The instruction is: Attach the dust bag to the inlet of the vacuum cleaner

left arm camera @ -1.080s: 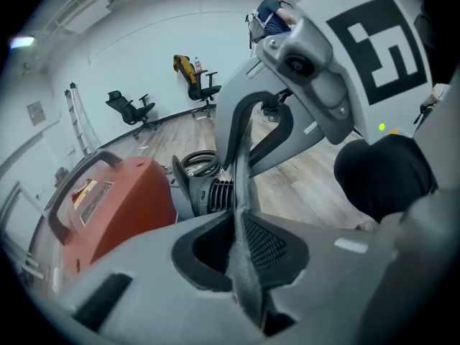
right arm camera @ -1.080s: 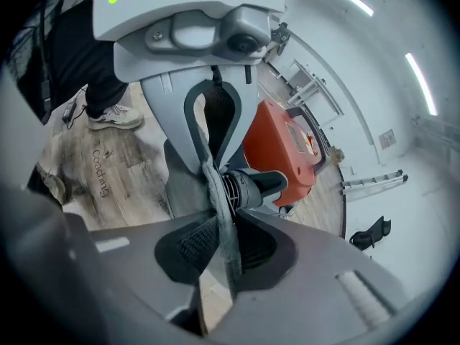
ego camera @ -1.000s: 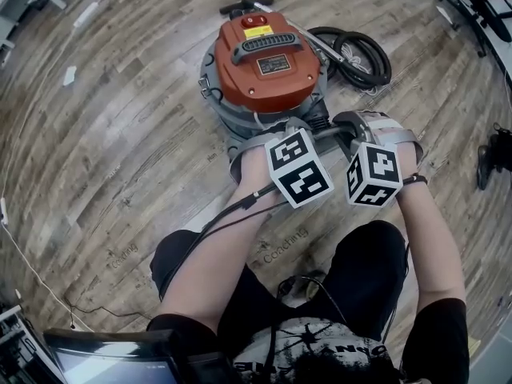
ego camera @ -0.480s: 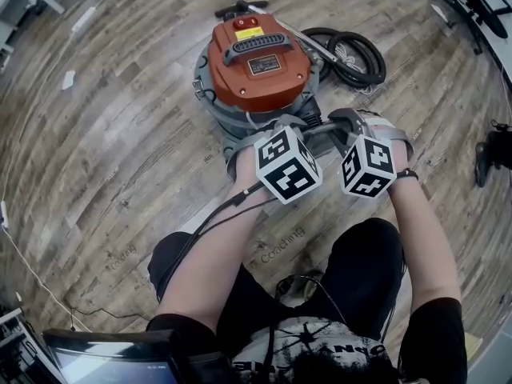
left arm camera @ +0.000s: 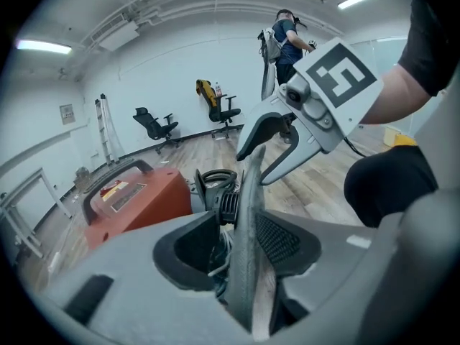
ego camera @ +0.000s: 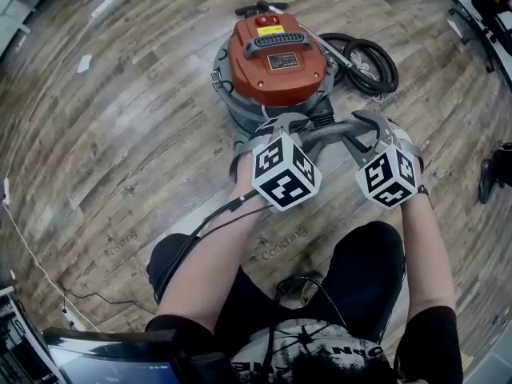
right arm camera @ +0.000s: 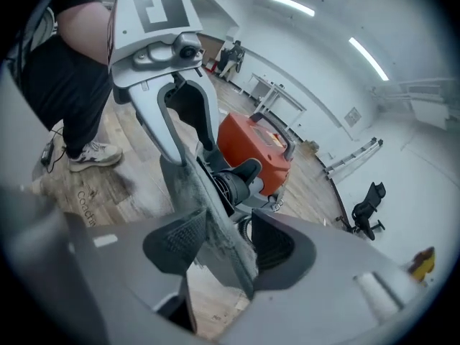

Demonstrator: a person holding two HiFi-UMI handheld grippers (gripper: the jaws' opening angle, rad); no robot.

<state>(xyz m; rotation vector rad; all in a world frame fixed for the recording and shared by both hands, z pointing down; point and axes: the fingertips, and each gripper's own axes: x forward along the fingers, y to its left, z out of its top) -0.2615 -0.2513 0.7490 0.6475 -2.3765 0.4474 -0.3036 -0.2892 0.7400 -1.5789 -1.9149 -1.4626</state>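
The person kneels on the wooden floor (ego camera: 120, 134) in black shorts (ego camera: 364, 270), forearms stretched forward, and a black cable (ego camera: 212, 218) runs back along the left arm. The two grippers are held side by side just beyond the knees, tilted down, their marker cubes facing up.

The left gripper (left arm camera: 241, 236) has just been opening. Its jaws stand apart, and the grey dust bag (left arm camera: 249, 192) stands edge-on in the gap, close against one pad and clear of the other. The right gripper (right arm camera: 226, 239) has also just been opening. The same felt-like sheet passes loosely between its spread jaws and runs up toward the left gripper opposite.

Just behind the sheet is the black ribbed inlet (right arm camera: 230, 185), which sticks out from the near side of the drum. No view shows whether the bag's collar sits on it.

The vacuum cleaner (ego camera: 276, 58) stands upright on the floor straight ahead, a grey drum under an orange-red top with a dark handle. A black hose (ego camera: 372, 62) lies coiled on the floor just beside it on the right.

Farther off, by the far wall, are office chairs (left arm camera: 154, 124) and a standing person (left arm camera: 284, 38).
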